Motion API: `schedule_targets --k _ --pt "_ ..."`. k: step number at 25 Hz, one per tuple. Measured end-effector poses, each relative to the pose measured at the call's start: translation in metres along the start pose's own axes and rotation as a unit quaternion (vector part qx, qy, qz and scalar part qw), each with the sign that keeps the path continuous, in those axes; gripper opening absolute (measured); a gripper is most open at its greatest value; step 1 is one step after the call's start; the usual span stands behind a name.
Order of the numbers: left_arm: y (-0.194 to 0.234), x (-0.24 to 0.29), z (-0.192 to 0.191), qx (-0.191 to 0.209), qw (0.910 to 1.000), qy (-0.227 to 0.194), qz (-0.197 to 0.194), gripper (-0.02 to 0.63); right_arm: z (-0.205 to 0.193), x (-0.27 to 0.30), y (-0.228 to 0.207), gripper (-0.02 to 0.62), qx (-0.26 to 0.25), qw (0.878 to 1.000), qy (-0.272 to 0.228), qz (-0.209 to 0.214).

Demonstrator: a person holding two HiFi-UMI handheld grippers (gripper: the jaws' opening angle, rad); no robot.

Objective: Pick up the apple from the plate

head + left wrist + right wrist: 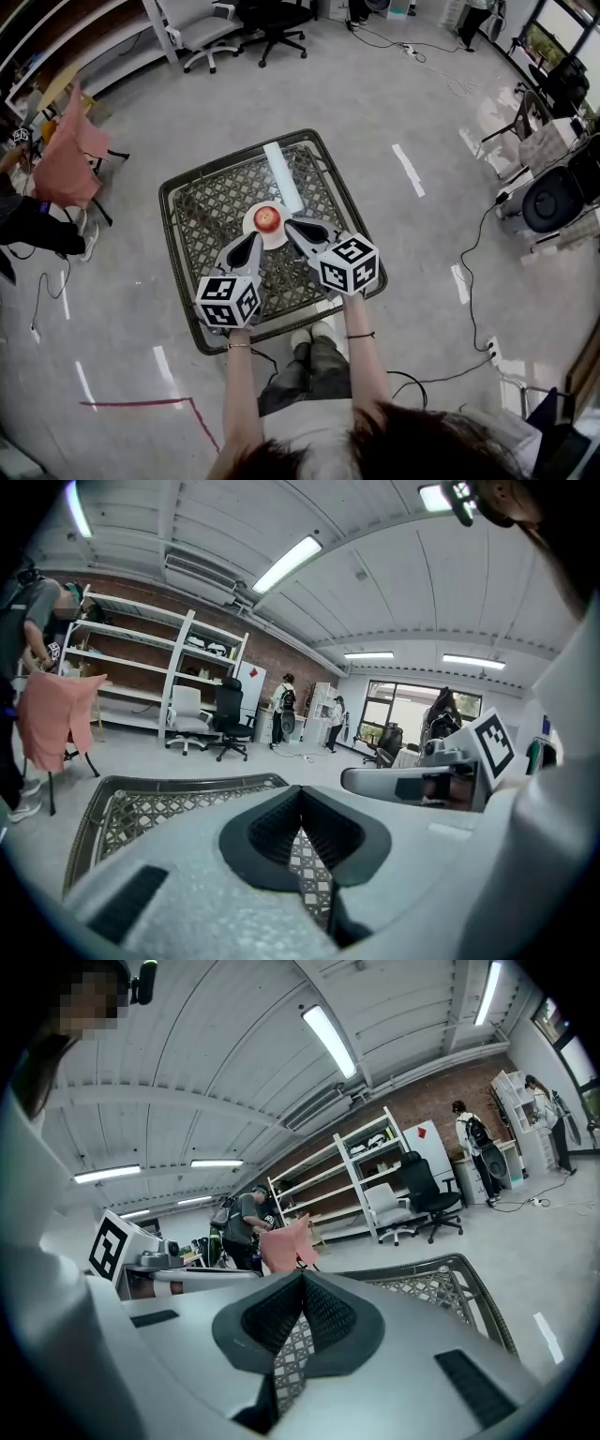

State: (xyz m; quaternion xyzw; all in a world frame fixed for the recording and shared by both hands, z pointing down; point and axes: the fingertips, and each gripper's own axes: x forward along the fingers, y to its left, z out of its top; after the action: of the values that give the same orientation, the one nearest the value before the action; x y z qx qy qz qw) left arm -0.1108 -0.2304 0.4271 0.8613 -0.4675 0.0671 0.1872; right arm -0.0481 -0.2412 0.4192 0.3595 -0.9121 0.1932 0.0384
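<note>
Apple (268, 218) on plate (250, 223), just ahead of clenched left gripper (256, 237), clenched right gripper (290, 224)

Bright, even light falls from long ceiling lamps (286, 566) high above the left tongs (255, 237). Pale glare lies on the floor (441, 112) beyond the right tongs (292, 224). Shadows are faint. Edges bend strongly and corners darken.

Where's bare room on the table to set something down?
Bare lattice left of the plate toward the table rim, and right of the white strip. Crowded at the plate's near side: left gripper and right gripper.
</note>
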Motion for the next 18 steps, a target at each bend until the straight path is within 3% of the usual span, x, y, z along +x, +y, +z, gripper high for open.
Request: schedule_targets --k 18 --pt "0.04 0.044 -0.049 -0.003 0.998 0.053 0.035 0.011 -0.047 0.039 -0.047 0.009 0.016 0.998 0.046 0.026"
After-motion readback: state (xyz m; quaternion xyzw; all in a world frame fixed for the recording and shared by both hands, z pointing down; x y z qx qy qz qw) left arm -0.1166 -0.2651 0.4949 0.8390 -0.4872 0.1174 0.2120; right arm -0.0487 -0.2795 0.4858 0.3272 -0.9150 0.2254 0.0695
